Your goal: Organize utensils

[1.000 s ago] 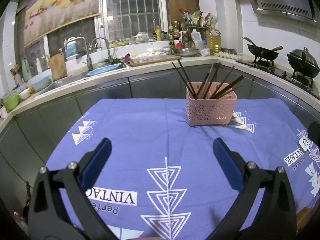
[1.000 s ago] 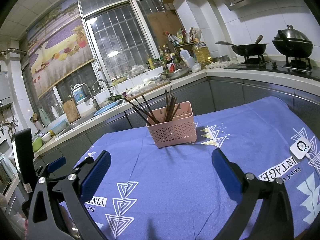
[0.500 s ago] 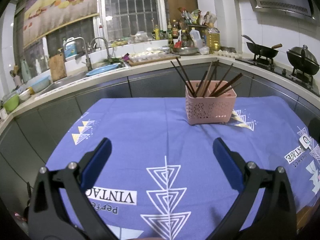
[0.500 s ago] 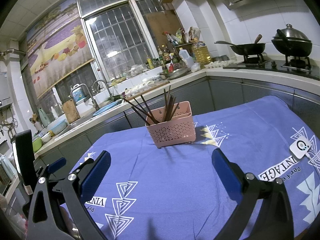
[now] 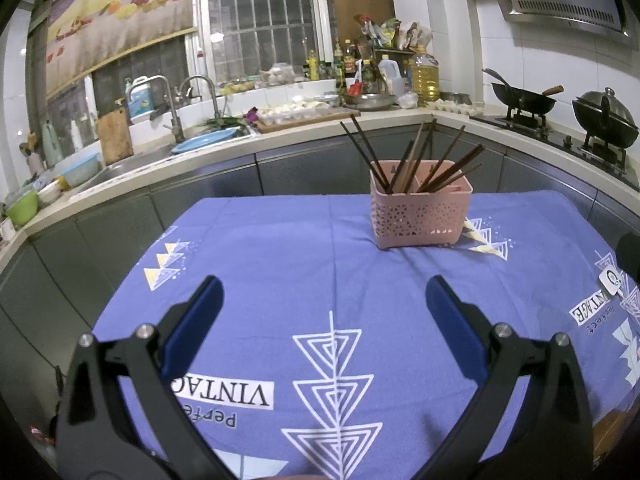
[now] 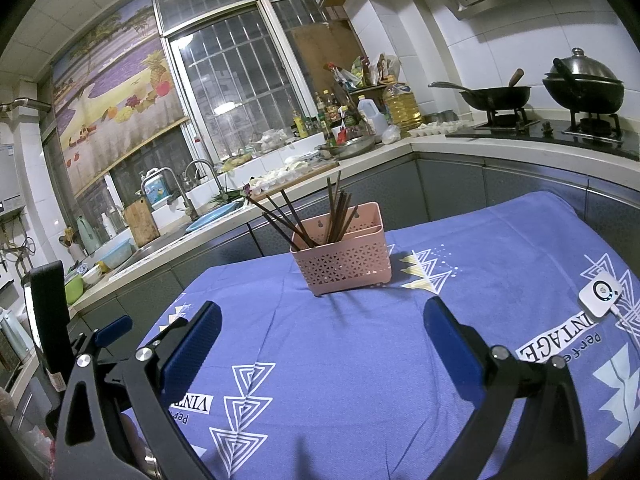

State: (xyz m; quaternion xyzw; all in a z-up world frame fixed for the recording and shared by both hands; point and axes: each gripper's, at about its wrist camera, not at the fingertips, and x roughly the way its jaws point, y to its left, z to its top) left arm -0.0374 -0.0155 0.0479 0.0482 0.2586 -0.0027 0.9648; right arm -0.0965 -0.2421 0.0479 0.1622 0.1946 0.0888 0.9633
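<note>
A pink perforated utensil basket (image 5: 420,212) (image 6: 344,262) stands on the far part of the blue tablecloth (image 5: 304,280) (image 6: 360,352). Several dark chopsticks (image 5: 416,160) (image 6: 316,218) lean upright inside it. My left gripper (image 5: 324,292) hovers over the near cloth, well short of the basket, open with nothing between its blue pads. My right gripper (image 6: 322,316) is also open and empty, with the basket a little beyond its tips. In the right wrist view the left gripper's body (image 6: 80,340) shows at the far left edge.
A small white device (image 6: 600,294) (image 5: 610,280) with a cable lies on the cloth at the right. A counter with a sink (image 5: 132,160), bottles and a cutting board wraps behind the table. A wok (image 5: 524,100) and a lidded pot (image 5: 604,116) sit on the stove at right.
Both views have shifted only slightly; the basket sits a touch lower in the frames. Both grippers stay open and empty.
</note>
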